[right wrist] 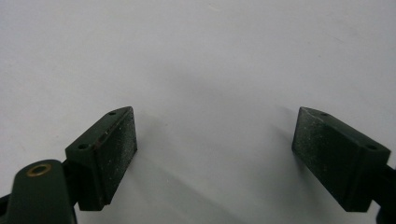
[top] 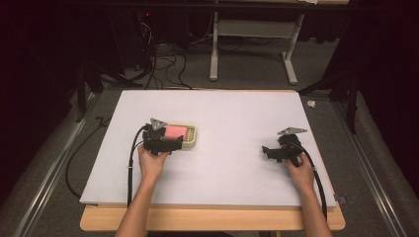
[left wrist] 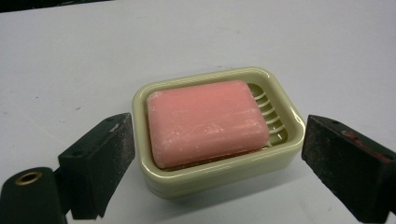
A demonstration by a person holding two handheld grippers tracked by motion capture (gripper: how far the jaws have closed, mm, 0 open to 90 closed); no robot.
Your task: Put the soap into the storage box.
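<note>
Soap bar (left wrist: 205, 122), pink and rectangular, lies flat inside a cream soap dish (left wrist: 285, 145), leaving part of the ribbed dish floor bare on one side. Dish stands on the white surface (top: 237, 113), left of centre and well apart from every edge. Left gripper (left wrist: 217, 161) sits at the dish, jaws spread wide on either side of it, just clear of the walls and gripping nothing. Right gripper (right wrist: 215, 154) rests near the right edge of the surface, well apart from the dish, jaws wide open over bare board.
</note>
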